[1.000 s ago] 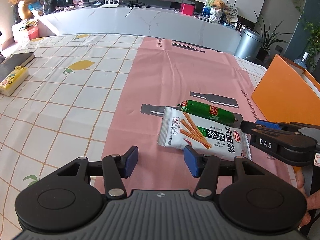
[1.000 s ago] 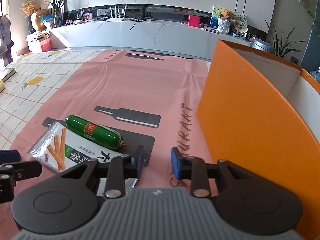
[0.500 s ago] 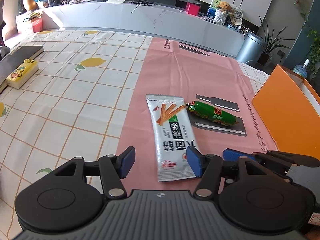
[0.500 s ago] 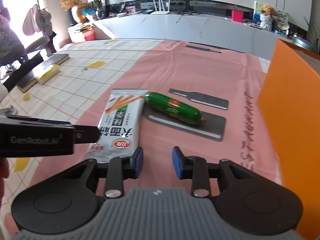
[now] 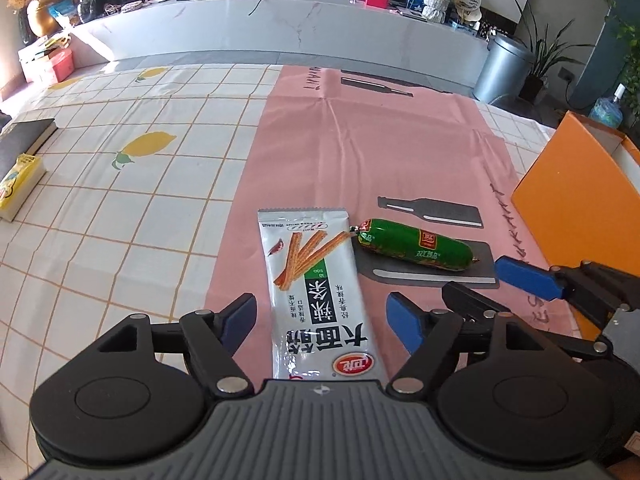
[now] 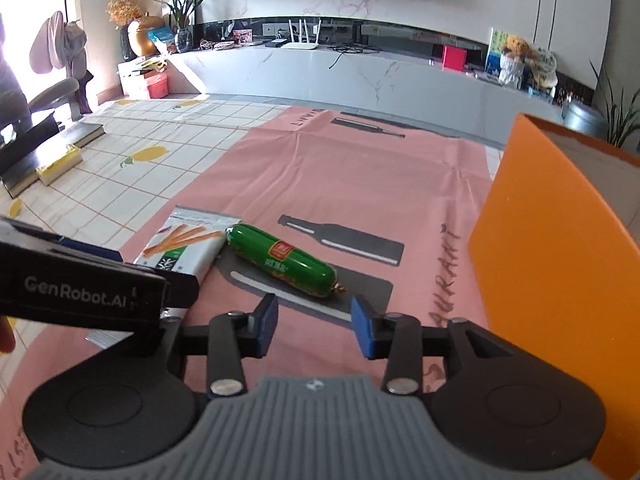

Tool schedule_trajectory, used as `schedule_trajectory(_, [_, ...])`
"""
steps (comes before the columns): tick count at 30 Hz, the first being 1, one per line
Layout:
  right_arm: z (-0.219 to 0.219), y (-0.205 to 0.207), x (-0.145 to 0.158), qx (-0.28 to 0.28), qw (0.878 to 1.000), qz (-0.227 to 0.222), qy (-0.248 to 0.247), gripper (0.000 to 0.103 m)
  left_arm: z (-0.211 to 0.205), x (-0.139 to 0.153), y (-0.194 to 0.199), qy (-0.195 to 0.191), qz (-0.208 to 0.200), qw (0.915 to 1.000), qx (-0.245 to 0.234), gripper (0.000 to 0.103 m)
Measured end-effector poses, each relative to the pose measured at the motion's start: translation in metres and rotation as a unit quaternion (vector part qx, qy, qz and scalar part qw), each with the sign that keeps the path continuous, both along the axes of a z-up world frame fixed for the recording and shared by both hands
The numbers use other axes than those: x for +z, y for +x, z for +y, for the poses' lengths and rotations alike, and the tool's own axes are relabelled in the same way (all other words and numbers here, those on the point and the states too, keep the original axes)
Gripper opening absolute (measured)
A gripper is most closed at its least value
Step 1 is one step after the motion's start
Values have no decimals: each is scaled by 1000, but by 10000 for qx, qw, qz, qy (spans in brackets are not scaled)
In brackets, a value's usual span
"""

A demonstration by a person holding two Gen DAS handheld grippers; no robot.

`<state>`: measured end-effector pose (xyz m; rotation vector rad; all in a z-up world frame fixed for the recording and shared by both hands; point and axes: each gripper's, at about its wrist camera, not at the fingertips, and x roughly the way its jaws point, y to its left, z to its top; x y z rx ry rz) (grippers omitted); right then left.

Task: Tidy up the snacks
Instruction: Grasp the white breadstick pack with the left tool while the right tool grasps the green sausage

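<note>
A: What has changed in the last second?

B: The silver snack packet (image 5: pixel 318 292) has swung round; earlier it lay slanted with its logo end toward the right gripper (image 6: pixel 314 326), now its length runs straight up between the left gripper (image 5: pixel 320 320)'s fingers. Both sets of jaws are opening: the left stands wide with the packet's near end between the pads, untouched; the right is at a middling gap, nothing in it.

A: So what does that mean?

B: I judge the packet is squared up and let go, ready for a cleaner pick toward the orange box (image 6: pixel 560 248) on the right.

A: Count the snacks.

B: Two: one packet and one green sausage (image 6: pixel 282 260), touching at their far ends, both on the pink mat (image 5: pixel 380 160). One box.
</note>
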<state>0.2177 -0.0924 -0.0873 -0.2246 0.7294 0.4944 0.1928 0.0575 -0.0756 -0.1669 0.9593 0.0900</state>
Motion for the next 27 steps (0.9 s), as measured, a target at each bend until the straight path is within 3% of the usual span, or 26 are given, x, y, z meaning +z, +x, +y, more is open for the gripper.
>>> schedule_trajectory(3, [5,2,0,349,9991,-196,-122,53,3,-5,6,-88,126,9999,-25,87])
schedule_trajectory(7, [11,6,-1,548,9976,-387,-188,55,8,-7,9,-58,154,9998,60,85])
schedule_trajectory(15, [22,16,-7,823,9956,-387,-243,57,23,-4,4,-151,233,9996,-31,67])
schedule_trajectory(18, [20,18,-7,709,9968,-312,-203,47,28,-4,-1,-141,245,9996,-10,66])
schedule_trajectory(21, [16,22,-6,614,9981,-55,20,22,32,-4,-7,-137,228,9996,38,66])
schedule_trajectory(27, [15,12,-1,253,9986,407,201,19,35,-5,-12,-159,112,9998,57,68])
